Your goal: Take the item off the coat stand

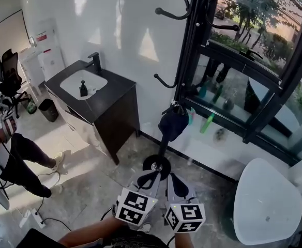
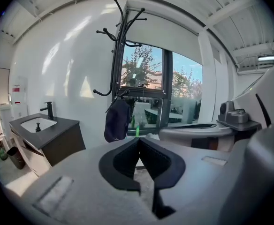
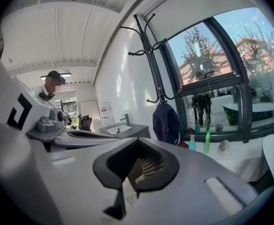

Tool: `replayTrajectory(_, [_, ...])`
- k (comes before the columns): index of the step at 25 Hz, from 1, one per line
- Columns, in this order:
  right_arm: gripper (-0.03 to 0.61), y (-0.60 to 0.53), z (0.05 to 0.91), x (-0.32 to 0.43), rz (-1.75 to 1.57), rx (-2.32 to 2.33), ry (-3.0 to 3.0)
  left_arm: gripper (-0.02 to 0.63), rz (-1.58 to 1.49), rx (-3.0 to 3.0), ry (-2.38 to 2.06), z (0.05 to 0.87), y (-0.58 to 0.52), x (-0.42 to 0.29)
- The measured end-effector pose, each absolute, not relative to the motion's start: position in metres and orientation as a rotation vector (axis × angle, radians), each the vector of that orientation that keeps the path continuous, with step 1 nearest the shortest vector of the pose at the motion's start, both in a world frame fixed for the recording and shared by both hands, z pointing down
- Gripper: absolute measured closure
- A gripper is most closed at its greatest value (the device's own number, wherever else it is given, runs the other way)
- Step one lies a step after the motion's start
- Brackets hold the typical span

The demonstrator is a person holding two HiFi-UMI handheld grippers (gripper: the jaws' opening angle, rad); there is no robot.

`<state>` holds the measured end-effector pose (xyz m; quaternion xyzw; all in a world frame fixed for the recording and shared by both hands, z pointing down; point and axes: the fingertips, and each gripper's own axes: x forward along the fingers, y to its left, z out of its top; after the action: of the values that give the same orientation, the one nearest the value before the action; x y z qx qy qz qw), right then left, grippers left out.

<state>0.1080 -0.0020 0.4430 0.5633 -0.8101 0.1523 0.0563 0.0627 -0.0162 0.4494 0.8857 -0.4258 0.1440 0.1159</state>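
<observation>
Grey and black, the two tools sit side by side at the bottom of the head view, each with a cube of square marks on its back. The left gripper (image 1: pixel 150 180) has its jaws pressed together at the tips, and nothing is between them. The right gripper (image 1: pixel 175 184) is closed too, and it holds nothing. Both point out over the stone floor (image 1: pixel 104 174) at the round foot of the black coat stand (image 1: pixel 184 61), which is just past their tips. A bit up the pole hangs the dark blue bag (image 1: pixel 172 124). It hangs from a low hook, right beside the pole, and no tool touches it. The higher hooks on the stand are bare. Off to the right, near the tools, is a white table (image 1: pixel 267 203). To the left, a person (image 1: pixel 16 159) in dark trousers stands on the floor. Past the person is a black cabinet (image 1: pixel 115 107) against the white wall, with a white sink (image 1: pixel 84 84) in its top, a small dark soap bottle (image 1: pixel 83 89) and a black tap (image 1: pixel 94 62). A black bin (image 1: pixel 48 110) and a black office chair (image 1: pixel 9 71) stand further left. Behind the stand is a big window (image 1: pixel 254 40) with a black frame, and a green bottle (image 1: pixel 207 123) lies below it. Trees show outside.
</observation>
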Motion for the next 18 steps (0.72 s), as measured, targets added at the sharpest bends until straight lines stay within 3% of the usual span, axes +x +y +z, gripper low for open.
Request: replayTrajectory(18, [0.578,-0.082,0.453,0.12,0.41,1.757,-2.358,0.612,0.4,2.583,-1.217,0.458,-0.104,0.064])
